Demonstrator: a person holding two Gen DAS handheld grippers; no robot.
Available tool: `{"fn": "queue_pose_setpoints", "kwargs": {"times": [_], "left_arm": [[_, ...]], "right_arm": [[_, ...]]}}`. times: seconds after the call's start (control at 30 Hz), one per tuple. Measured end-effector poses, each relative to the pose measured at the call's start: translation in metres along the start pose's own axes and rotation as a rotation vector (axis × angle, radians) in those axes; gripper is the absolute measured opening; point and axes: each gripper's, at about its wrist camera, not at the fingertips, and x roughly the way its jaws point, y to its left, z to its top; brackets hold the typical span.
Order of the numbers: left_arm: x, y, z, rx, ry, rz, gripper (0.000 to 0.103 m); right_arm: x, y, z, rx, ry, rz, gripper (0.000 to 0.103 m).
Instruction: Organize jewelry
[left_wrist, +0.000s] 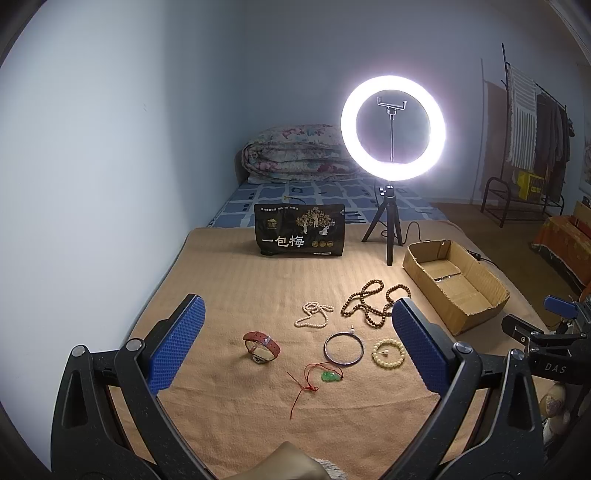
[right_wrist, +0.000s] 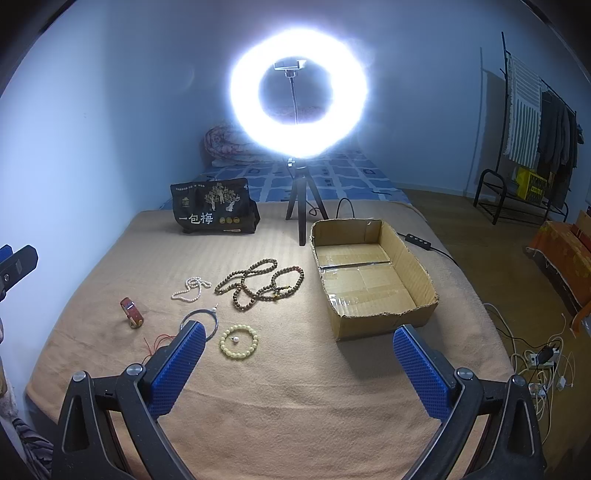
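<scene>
Left wrist view: the left gripper (left_wrist: 295, 332) hovers above a tan blanket (left_wrist: 240, 406) spread over a bed, its blue-padded jaws released wide and holding nothing. Nearest to it lies a green pendant on a red cord (left_wrist: 325, 376). Just beyond, in a loose row, sit a red-strapped watch (left_wrist: 261, 346) on the left, a thin metal bangle (left_wrist: 344, 349) in the middle, and a pale yellow bead bracelet (left_wrist: 388, 352) on the right. Farther back rest a white pearl strand (left_wrist: 314, 314) and, beside it, a tangle of brown wooden prayer beads (left_wrist: 373, 301). To the right of the beads stands an open cardboard box (left_wrist: 454, 284), which looks empty; all the jewelry lies outside it. Behind these stand a black snack bag (left_wrist: 300, 229) and a lit ring light (left_wrist: 393, 127) on a small tripod, with a folded floral quilt (left_wrist: 295, 153) against the far wall. In the right wrist view, the right gripper (right_wrist: 299, 345) also has its jaws spread apart and empty, hanging over the blanket near the bracelet and the front of the box.
</scene>
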Motion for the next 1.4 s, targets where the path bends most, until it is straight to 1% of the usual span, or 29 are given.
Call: {"fn": "queue_pose_setpoints", "kwargs": {"times": [1.4], "left_arm": [[-0.0004, 0.0006, -0.0028, -0.001, -0.003, 0.000, 0.103]], "right_arm": [[0.0009, -0.0004, -0.0054, 0.002, 0.011, 0.002, 0.103]]}}
